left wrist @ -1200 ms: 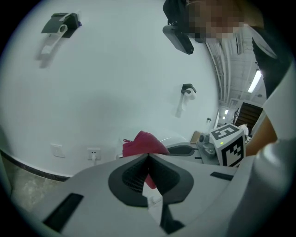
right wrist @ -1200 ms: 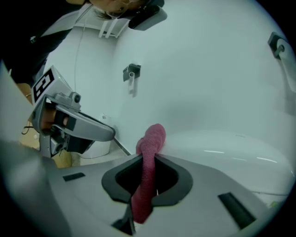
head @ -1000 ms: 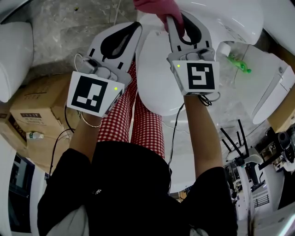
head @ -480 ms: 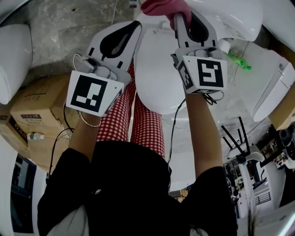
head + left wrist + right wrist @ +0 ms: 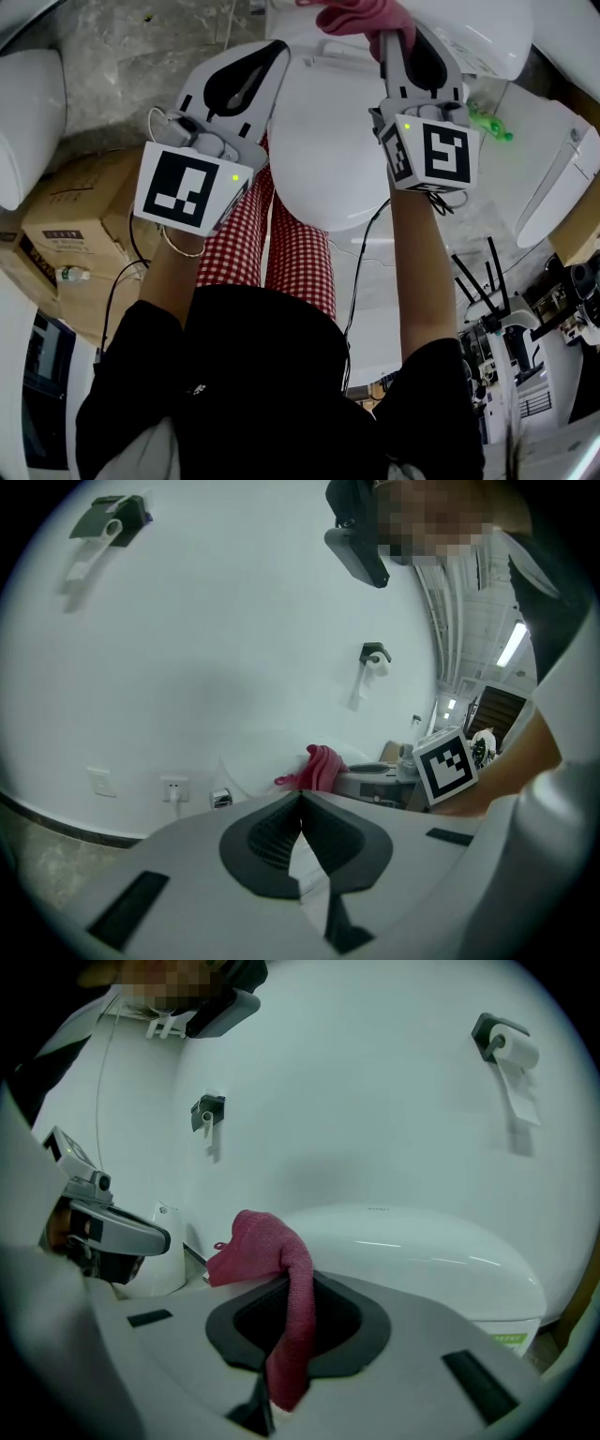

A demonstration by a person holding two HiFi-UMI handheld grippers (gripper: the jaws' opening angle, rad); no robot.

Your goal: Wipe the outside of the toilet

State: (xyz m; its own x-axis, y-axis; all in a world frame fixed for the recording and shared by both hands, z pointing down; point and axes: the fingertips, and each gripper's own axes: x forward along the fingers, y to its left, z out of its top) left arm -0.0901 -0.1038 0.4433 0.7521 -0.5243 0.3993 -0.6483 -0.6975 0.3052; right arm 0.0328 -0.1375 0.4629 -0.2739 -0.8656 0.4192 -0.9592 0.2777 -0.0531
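Right gripper point(image 5: 398, 36) fingers clamp crumpled pink cloth point(image 5: 352, 14) by glossy white toilet point(image 5: 323, 141); left gripper point(image 5: 277, 49) fingers together

Two grippers are showing in the head view: the left gripper point(image 5: 278, 49) at upper centre-left and the right gripper point(image 5: 399, 36) at upper centre-right. One pink cloth point(image 5: 356, 14) is hanging from the right gripper. Three white toilets are showing: the centre toilet point(image 5: 328, 141), the left-edge toilet point(image 5: 28, 112) and the right-edge toilet point(image 5: 562, 178). One cardboard box point(image 5: 66, 220) is sitting at the left. In the left gripper view two paper holders are hanging on the wall: the upper-left holder point(image 5: 108, 517) and the centre-right holder point(image 5: 375, 656).
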